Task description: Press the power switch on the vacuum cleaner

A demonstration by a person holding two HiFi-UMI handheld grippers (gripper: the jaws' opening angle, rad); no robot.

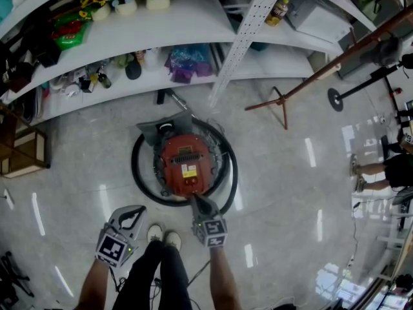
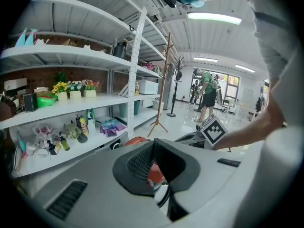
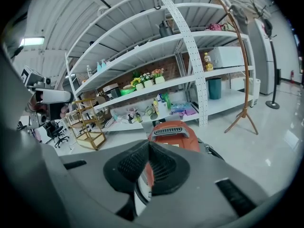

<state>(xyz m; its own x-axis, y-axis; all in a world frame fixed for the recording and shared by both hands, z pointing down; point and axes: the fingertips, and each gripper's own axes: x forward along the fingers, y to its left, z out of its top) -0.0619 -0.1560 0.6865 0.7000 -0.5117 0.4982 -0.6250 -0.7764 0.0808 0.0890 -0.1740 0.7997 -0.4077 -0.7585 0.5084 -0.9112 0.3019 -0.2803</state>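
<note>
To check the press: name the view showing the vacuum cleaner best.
Head view: the whole vacuum cleaner from above, ringed by its hose. Right gripper view shows its top beyond the jaws; left gripper view, only slivers.

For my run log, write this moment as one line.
vacuum: on floor, hose coiled around | right gripper: shut, tip at vacuum's near edge | left gripper: shut, empty, apart from vacuum

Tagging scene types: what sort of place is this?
Likely a staged shop or storeroom: long white shelving with flower pots, a wooden coat stand, a red vacuum cleaner on glossy floor.
</note>
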